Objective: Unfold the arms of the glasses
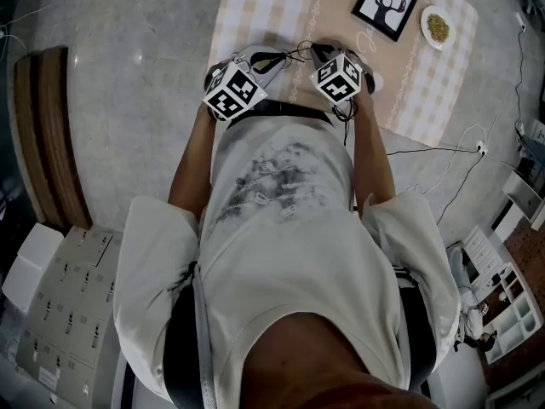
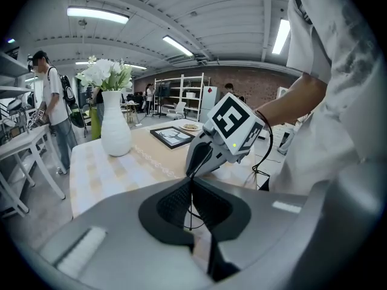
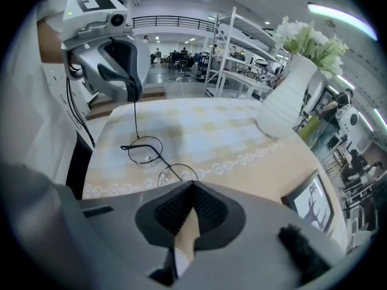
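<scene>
Glasses (image 3: 143,150) are at the table's (image 3: 199,125) near edge. The left gripper (image 2: 190,189) has its jaws closed on one thin arm. The right gripper (image 3: 192,189), also closed, clamps the frame beside a lens. Bare checked cloth stretches beyond to the white vase (image 3: 284,104).

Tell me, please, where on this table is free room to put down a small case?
The checked cloth between the glasses and the vase is bare. Crowded: around the framed picture and the plate.
</scene>
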`<state>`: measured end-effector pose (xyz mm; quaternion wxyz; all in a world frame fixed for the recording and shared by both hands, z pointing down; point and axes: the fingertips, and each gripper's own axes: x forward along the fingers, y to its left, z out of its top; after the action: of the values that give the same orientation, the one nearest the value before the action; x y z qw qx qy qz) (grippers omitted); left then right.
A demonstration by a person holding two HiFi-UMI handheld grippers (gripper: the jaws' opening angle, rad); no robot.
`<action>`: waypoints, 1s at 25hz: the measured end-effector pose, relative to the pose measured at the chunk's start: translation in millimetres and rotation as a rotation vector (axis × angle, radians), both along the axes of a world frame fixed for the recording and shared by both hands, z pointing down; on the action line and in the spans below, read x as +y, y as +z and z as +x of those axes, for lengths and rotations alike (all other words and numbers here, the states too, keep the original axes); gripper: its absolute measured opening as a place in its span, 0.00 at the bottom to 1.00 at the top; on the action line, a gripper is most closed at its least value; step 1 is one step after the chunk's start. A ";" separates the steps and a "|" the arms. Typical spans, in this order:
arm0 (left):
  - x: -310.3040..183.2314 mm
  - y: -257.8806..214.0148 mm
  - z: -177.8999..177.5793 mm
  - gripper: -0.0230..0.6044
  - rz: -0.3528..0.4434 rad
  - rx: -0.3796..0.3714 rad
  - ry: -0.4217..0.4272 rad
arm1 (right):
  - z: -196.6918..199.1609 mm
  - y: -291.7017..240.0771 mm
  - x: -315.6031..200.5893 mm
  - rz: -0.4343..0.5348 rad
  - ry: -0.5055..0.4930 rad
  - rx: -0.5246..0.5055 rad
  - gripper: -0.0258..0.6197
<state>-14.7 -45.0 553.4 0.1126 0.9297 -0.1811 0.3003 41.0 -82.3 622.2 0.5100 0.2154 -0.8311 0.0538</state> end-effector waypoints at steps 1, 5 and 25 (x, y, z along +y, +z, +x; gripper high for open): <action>-0.2 -0.6 -1.1 0.07 0.001 0.001 -0.005 | -0.1 0.1 0.0 0.000 0.000 0.001 0.07; 0.0 -3.9 -6.0 0.07 0.002 0.005 -0.025 | 0.4 -0.7 0.6 0.001 0.001 0.005 0.07; -1.8 -5.8 -27.5 0.06 0.000 0.040 -0.103 | 0.4 -0.5 1.2 0.007 0.008 0.008 0.07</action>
<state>-42.1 -46.7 547.6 0.1314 0.9249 -0.2264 0.2757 41.4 -81.2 621.7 0.5124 0.2207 -0.8283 0.0519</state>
